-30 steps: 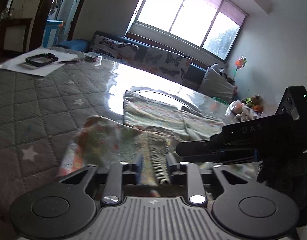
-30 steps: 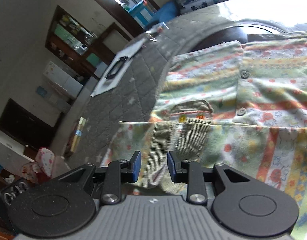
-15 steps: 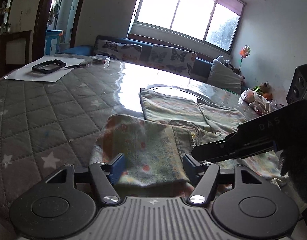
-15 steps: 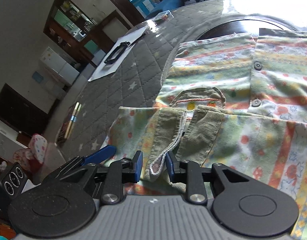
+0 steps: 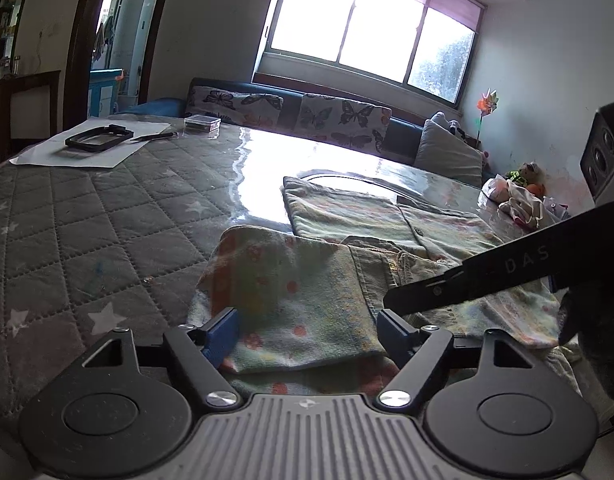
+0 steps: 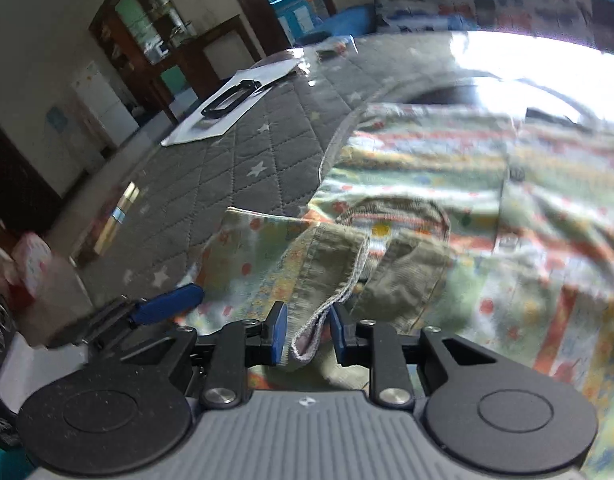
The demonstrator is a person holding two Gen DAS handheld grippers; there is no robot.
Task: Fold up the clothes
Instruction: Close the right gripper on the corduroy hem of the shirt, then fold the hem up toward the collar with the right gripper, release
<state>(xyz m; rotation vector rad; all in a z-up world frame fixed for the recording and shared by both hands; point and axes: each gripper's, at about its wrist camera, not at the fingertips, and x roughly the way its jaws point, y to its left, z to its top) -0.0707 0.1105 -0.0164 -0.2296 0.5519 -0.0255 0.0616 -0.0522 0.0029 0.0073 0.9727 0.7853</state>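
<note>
A small patterned child's garment (image 5: 307,280) with a green corduroy collar (image 6: 331,264) lies partly folded on the quilted table cover (image 5: 87,220). My left gripper (image 5: 307,336) is open, its jaws spread wide on either side of the folded near edge. My right gripper (image 6: 305,334) is shut on the corduroy collar edge, which hangs between its blue pads. The right gripper's body crosses the right side of the left wrist view (image 5: 487,276). The garment's buttoned front (image 6: 519,184) spreads to the right.
A white sheet of paper with a black frame (image 5: 95,140) and a small clear box (image 5: 203,124) lie at the table's far left. A sofa with butterfly cushions (image 5: 327,116) stands behind the table. Toys and bags (image 5: 519,196) sit at the far right.
My left gripper opened and let go of the garment's edge, then drew back a little. My right gripper stays closed on the collar and has shifted, blurring its view.
</note>
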